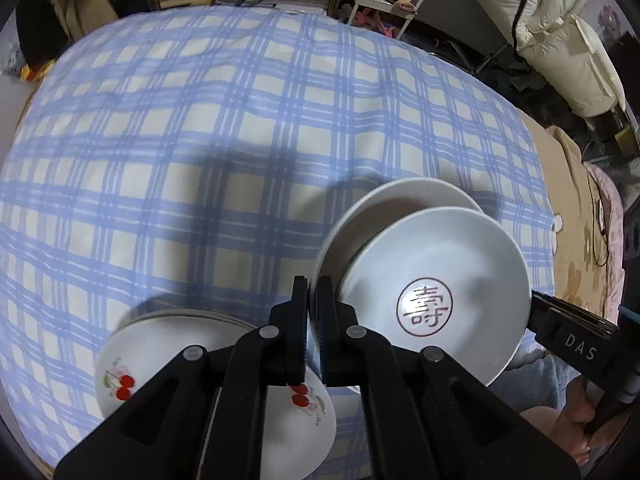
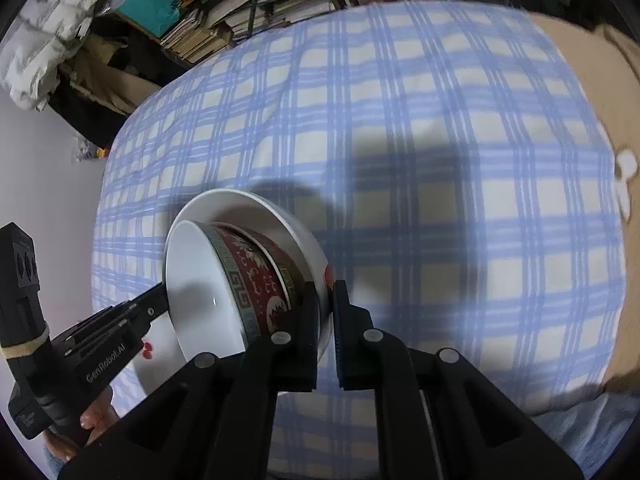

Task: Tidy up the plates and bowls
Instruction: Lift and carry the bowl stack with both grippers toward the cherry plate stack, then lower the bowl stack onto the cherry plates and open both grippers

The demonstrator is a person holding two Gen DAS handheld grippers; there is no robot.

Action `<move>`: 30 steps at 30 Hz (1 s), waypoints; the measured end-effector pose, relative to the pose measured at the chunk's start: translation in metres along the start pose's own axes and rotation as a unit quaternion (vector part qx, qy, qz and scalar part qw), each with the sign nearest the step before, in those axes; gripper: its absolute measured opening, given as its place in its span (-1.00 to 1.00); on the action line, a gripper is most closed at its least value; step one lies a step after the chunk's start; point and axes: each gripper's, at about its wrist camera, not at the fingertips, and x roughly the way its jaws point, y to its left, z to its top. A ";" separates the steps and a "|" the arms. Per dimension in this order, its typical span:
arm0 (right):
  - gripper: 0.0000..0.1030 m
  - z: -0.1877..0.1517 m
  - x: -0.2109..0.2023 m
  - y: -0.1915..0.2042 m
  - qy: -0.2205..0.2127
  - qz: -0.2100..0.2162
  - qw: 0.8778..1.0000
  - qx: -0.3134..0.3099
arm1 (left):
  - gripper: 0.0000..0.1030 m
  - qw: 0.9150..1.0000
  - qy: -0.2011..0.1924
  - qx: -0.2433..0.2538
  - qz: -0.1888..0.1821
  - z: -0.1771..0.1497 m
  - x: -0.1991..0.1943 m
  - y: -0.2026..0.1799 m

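Left wrist view. The left gripper [image 1: 314, 312] is clenched on the rim of a white glazed bowl [image 1: 404, 200], held tilted on edge above the blue-and-cream checked cloth [image 1: 240, 140]. Nested against it is a second white bowl with a red round character seal inside [image 1: 432, 280]; its far rim is pinched by the right gripper [image 1: 538, 304], which enters from the right edge. Both bowls are off the cloth and carried between the two tools. Below the left fingers lies a white plate with red cherry motifs [image 1: 120, 368], flat on the cloth, apparently topping a low stack; the edges under it are blurred, so the count cannot be told.

Right wrist view. The right gripper [image 2: 326, 320] is closed on the rim of the outer white bowl here [image 2: 280, 216]; a red patterned bowl with a green key-pattern band [image 2: 248, 276] sits nested inside it, white interior facing left. The left gripper [image 2: 160, 308] grasps the opposite rim. A corner of the cherry plate [image 2: 148, 348] shows under it.

Progress, as a judgement: plates appear already gathered into one pile; the bowls are nested and mid-transfer. Left to do: set the nest down, likely on or beside the plate pile, and let go. No other loose dishes show on the cloth.
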 end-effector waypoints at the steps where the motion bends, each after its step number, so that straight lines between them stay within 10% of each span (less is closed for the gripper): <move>1: -0.77 -0.001 -0.001 -0.002 0.002 0.007 1.000 0.006 | -0.95 1.000 -0.003 0.002 0.000 0.001 -0.003 -0.001; 30: -0.79 -0.079 0.014 0.106 0.046 0.066 0.994 -0.071 | -0.92 0.993 -0.008 -0.077 0.090 -0.092 -0.070 0.108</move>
